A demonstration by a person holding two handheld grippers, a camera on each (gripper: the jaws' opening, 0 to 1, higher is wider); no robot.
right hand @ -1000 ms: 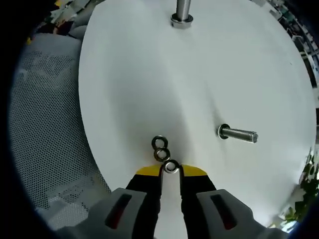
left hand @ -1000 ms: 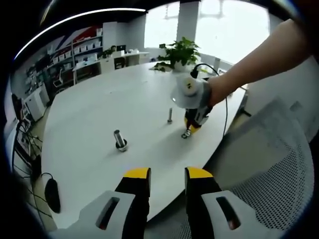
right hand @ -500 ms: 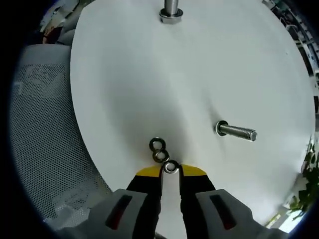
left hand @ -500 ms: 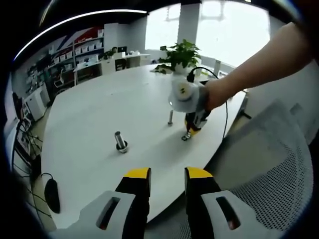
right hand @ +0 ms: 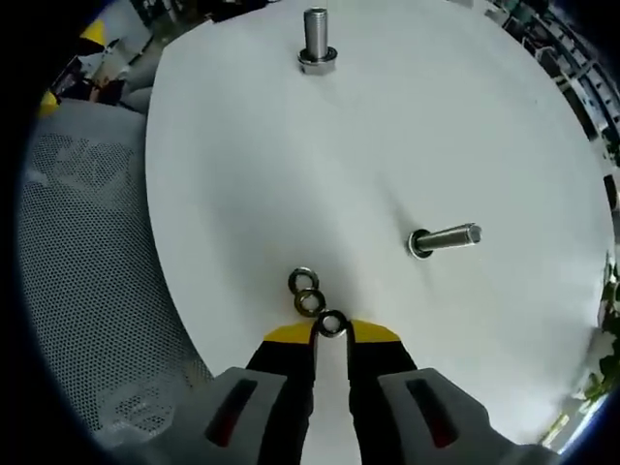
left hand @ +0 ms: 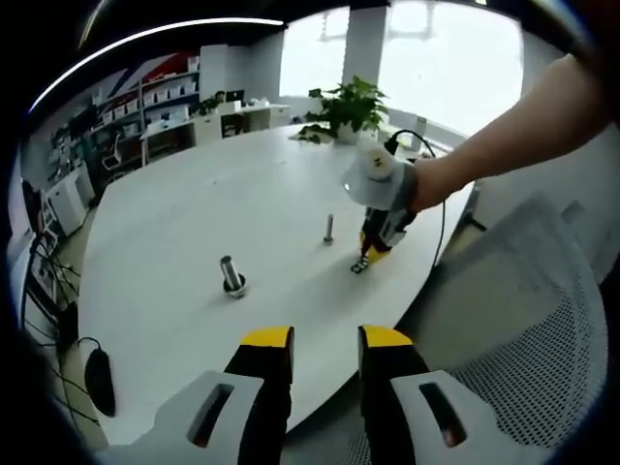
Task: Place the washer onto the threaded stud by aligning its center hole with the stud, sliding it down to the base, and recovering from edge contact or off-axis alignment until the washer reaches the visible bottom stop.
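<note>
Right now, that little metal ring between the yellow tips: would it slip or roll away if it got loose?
The washer looks like thin, shiny metal, so it is probably stiff and rather slippery between the right gripper tips. It is round, so it might roll if dropped on edge; flat, like the two washers lying on the table, it would likely stay put.

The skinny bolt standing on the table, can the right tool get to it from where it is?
Probably yes. The right tool sits at the washers, and only bare white table lies between it and the skinny bolt.
</note>
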